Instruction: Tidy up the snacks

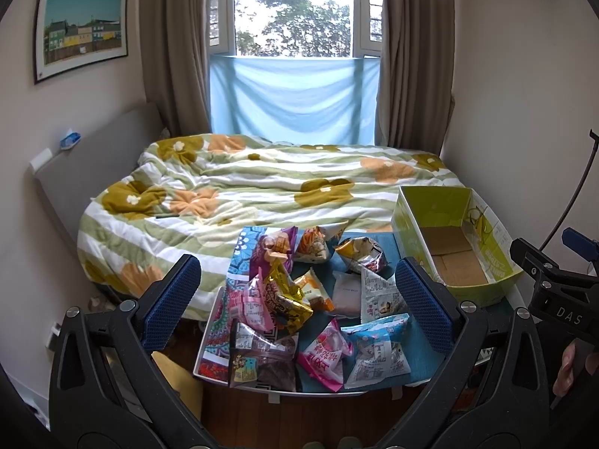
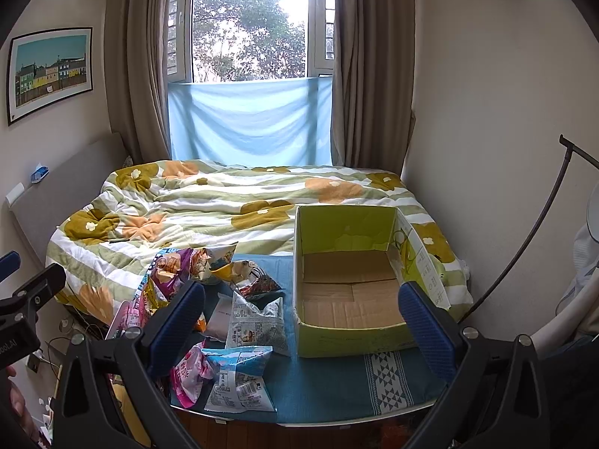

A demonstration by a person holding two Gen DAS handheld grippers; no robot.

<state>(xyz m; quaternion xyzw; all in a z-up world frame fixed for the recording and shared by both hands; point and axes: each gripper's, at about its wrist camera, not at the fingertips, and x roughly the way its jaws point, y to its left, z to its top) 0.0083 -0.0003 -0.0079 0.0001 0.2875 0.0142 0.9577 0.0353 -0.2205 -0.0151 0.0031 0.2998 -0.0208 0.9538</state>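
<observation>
Several snack bags lie in a heap on a small table with a blue cloth [image 1: 419,366]: a pale blue bag [image 1: 378,351], a pink bag [image 1: 325,355], a yellow bag [image 1: 288,299], a purple bag [image 1: 275,249]. An empty green cardboard box [image 1: 455,247] stands at the table's right end; it also shows in the right wrist view [image 2: 352,280]. My left gripper [image 1: 295,299] is open and empty above the heap. My right gripper [image 2: 299,321] is open and empty, near the box's front left corner, with the pale blue bag [image 2: 239,378] at lower left.
A bed with a flowered green-striped quilt [image 1: 262,187] lies behind the table. A grey headboard [image 1: 93,172] stands on the left, a wall on the right. A dark curved stand [image 2: 524,239] rises at the right. Wooden floor [image 1: 239,408] shows below the table's front edge.
</observation>
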